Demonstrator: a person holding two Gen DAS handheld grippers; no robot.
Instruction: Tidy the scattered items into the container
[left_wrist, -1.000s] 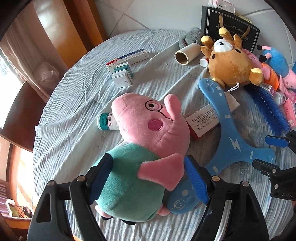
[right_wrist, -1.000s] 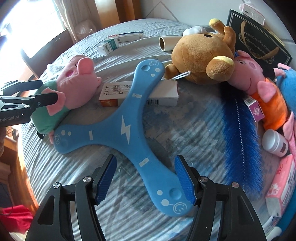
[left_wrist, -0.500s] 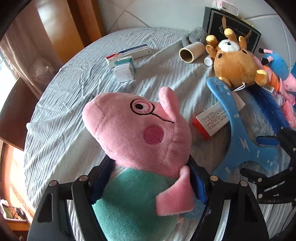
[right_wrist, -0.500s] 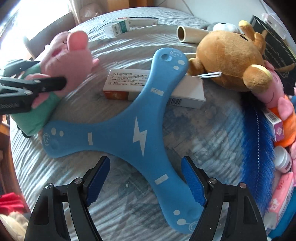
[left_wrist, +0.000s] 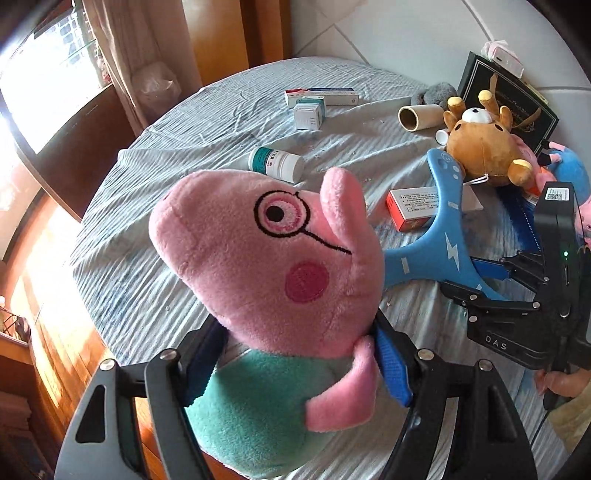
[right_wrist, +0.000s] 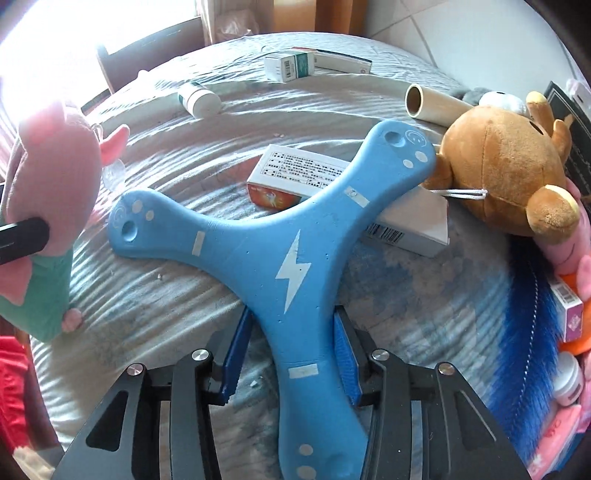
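Left claw (left_wrist: 295, 365) pinches the pig plush (left_wrist: 273, 280), held above the bed (left_wrist: 221, 122). Right claw (right_wrist: 291, 354), jaws just closing, clamps one arm of the blue boomerang (right_wrist: 288, 258), which rests across a box (right_wrist: 291, 177).

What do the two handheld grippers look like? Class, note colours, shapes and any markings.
Both are black plastic. The left gripper has two angular fingers with cut-out openings, silver screw heads and ribbed blue pads. The right gripper is built the same way. Seen from the left wrist, its body shows white "DAS" lettering, a small green light and a white code sticker on top.
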